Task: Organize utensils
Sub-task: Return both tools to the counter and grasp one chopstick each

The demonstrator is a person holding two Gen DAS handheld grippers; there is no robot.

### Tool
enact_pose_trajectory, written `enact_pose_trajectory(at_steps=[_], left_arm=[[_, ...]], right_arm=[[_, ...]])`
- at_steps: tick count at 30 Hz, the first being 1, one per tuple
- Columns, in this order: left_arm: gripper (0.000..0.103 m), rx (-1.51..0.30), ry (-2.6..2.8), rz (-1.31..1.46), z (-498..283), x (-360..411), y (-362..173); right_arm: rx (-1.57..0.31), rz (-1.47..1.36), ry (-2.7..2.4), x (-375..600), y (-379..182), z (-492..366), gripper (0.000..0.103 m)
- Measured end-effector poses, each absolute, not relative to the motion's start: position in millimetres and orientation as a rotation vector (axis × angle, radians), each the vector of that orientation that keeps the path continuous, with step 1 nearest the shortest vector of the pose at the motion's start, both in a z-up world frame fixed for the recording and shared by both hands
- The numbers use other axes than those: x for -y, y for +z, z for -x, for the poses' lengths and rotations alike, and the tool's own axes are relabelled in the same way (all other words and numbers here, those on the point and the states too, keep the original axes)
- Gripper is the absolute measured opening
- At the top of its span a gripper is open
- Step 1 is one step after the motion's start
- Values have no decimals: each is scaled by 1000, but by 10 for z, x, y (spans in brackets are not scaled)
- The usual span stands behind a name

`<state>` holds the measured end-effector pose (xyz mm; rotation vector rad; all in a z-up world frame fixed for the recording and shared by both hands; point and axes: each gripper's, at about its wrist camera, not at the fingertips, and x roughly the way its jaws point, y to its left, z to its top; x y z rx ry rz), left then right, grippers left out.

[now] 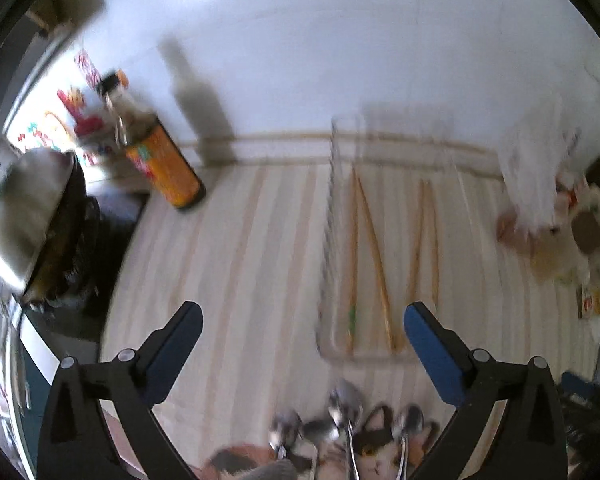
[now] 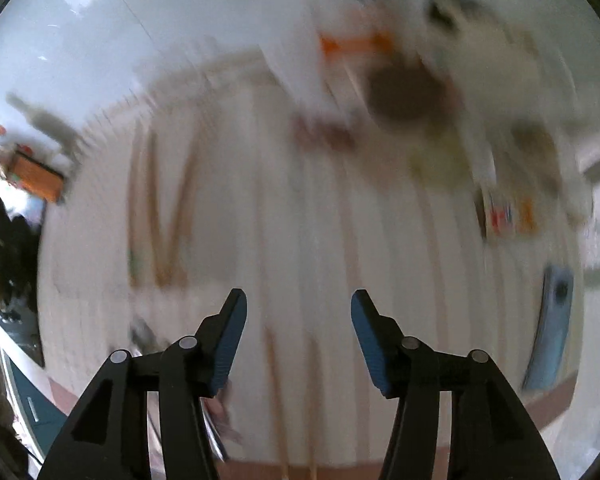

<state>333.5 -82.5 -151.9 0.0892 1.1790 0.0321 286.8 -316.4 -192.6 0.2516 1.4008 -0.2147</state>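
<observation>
Chopsticks (image 1: 374, 264): four wooden sticks in two pairs, lying flat in a clear tray (image 1: 328, 240) on the striped desk (image 1: 240, 260); long axes run away from the camera, each pair meeting at the near end and spreading toward the wall.
Spoons (image 1: 346, 404): metal, at the bottom edge of the left view, bowls toward the tray, handles running out of frame at the bottom.
Left hand-held gripper (image 1: 304, 332): jaws wide apart, nothing between the pads; the chopsticks lie just ahead, near its right finger, the spoons below and between the fingers.
Right hand-held gripper (image 2: 298, 320): jaws apart, pressing on nothing; two more chopsticks (image 2: 276, 368) lie on the desk between and below the fingers, long axes toward the camera; the tray's chopsticks (image 2: 160, 208) sit well to the left.
Left view only: spoons, orange-labelled bottle (image 1: 160, 160) upright by the wall, steel pot (image 1: 28, 208) at far left.
Right view only: the loose pair of chopsticks, a blue object (image 2: 552, 320) at right; heavy blur, the clutter at upper right unreadable.
</observation>
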Motion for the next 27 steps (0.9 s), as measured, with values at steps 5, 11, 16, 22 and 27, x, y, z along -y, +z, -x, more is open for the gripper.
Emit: enact_pose_trajectory(at_steps=[5,11,16,22,27], left_arm=[[103,-1270,22,-163,-2965,1045,-1874],[103,-1328,-17,-230,-2607,1285,-2108],[103,-1366,-71,-264,-2425,1464,-2184],[102,-1425,-184,-280,-2165,1809,-2249],[98,-1526,-341,-292,-1892,2237,-2461]], right_arm=[[-1524,-288,-231,3124,-2441,-2308,57],[-1582,-229,-215,2936,-2729,-1973,50],[-1578,-160,-237,2892,-2790,-1817,23],[-1566,-176,-306,3273,-2757,-1564,7],[-1569,-206,-384,3743,-2728,-1319,7]])
